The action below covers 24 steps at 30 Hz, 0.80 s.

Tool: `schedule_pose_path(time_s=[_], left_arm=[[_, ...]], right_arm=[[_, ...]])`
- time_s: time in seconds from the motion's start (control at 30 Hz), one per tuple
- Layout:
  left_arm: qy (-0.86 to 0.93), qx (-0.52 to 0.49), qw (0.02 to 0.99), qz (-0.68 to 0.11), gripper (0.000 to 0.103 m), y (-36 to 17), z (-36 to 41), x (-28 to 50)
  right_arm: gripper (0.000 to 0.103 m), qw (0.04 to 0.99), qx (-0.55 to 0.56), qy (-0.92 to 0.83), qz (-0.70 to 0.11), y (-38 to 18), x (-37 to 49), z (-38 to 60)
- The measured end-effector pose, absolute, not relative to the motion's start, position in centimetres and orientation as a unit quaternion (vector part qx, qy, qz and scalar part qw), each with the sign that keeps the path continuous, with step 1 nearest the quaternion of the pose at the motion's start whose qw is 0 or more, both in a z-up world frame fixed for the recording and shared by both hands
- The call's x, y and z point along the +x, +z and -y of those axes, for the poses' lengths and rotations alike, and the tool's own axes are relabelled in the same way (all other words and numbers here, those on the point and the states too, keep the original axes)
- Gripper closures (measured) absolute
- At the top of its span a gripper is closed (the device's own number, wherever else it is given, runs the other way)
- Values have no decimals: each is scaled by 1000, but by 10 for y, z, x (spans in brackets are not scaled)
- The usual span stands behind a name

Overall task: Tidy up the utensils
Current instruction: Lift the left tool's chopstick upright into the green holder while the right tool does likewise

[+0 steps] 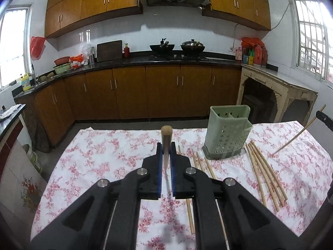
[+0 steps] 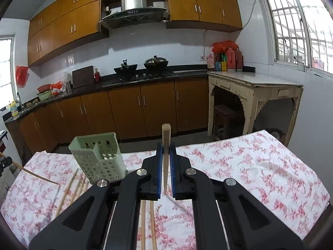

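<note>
In the left wrist view, the left gripper [image 1: 166, 145] is clamped on 1 chopstick [image 1: 166, 139], whose long axis runs almost straight along the fingers, blunt end sticking out ahead at 12 o'clock. The green utensil holder [image 1: 228, 134] stands upright on the floral tablecloth [image 1: 100, 154] at about 1 o'clock from the fingertips, near but apart, its open top facing up. Loose chopsticks [image 1: 265, 173] lie flat at 3 to 4 o'clock, just beside the holder's base. At the frame's right edge the other chopstick [image 1: 297, 135] slants up toward the right gripper [image 1: 324, 118]. In the right wrist view, the right gripper [image 2: 166, 148] is likewise shut on 1 chopstick [image 2: 166, 137], axis along the fingers, end at 12 o'clock. The holder [image 2: 97, 156] sits at 10 o'clock, close to the left jaw. Judging by both views, each stick must swing to vertical above the holder's opening; neither hand is clearly nearer.
</note>
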<state>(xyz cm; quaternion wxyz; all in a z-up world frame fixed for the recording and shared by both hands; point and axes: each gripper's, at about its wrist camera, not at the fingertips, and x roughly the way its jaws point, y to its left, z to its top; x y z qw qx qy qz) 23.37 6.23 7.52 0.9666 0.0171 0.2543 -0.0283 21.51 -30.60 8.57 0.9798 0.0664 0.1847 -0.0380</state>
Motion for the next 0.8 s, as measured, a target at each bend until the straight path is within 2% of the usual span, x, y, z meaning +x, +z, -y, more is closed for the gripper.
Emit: schedule_pose_path(time_s=[0.17,0.47,0.6,0.8], left_arm=[[-37,17,972,-231,95,111,-58,239],[-113,22,980,-160,95,205,-17,243],[-137,34,978,-157,95,222,10,253],[-160,51,969,-183,95,218,44,280]], right_arm=[[96,983,72,-12,-168,125,223,304],[96,984,106,57,-135,191,244,288],[96,986,96,70,-118,201,258,270],[96,988,72,80,-110,194,279,246]])
